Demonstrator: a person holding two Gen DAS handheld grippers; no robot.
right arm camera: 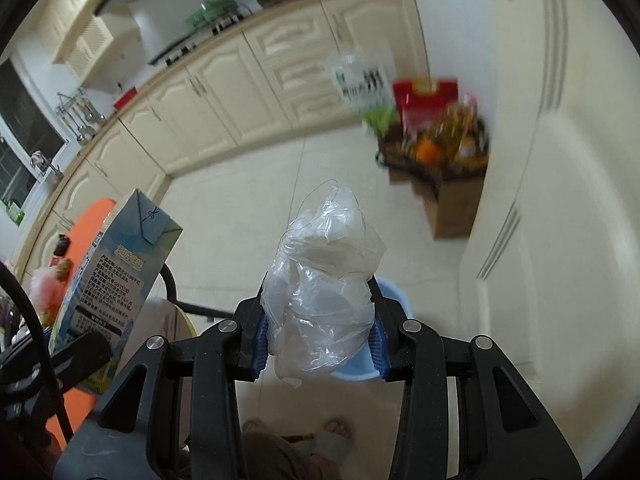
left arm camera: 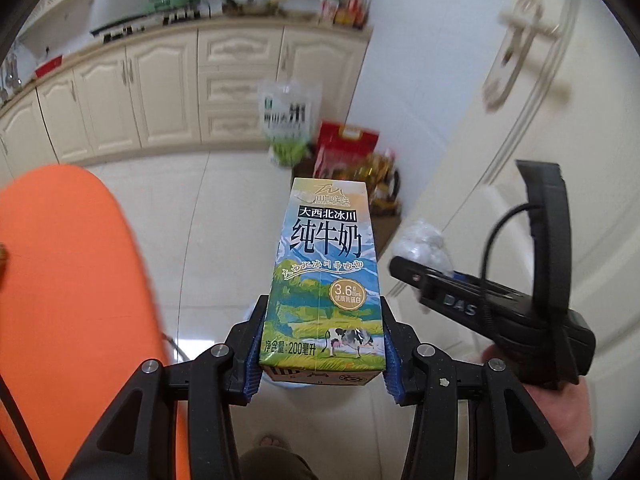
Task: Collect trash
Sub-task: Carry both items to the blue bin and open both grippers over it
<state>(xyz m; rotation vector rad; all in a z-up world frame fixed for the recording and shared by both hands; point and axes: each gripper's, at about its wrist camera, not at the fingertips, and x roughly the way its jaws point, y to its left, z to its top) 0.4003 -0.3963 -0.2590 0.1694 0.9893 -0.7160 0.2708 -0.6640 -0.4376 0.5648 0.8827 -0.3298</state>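
Our left gripper [left arm camera: 322, 344] pinched a milk carton [left arm camera: 326, 276] above the blue bin [right arm camera: 390, 300], mostly hidden behind our right gripper [right arm camera: 318, 334], which clamped a crumpled plastic bag [right arm camera: 324, 284]. Beyond the bin, we found the floor groceries [right arm camera: 436, 136] blurred.

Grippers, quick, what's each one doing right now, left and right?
Left gripper: closed on the milk carton, held upright.
Right gripper: closed on the crumpled plastic bag.
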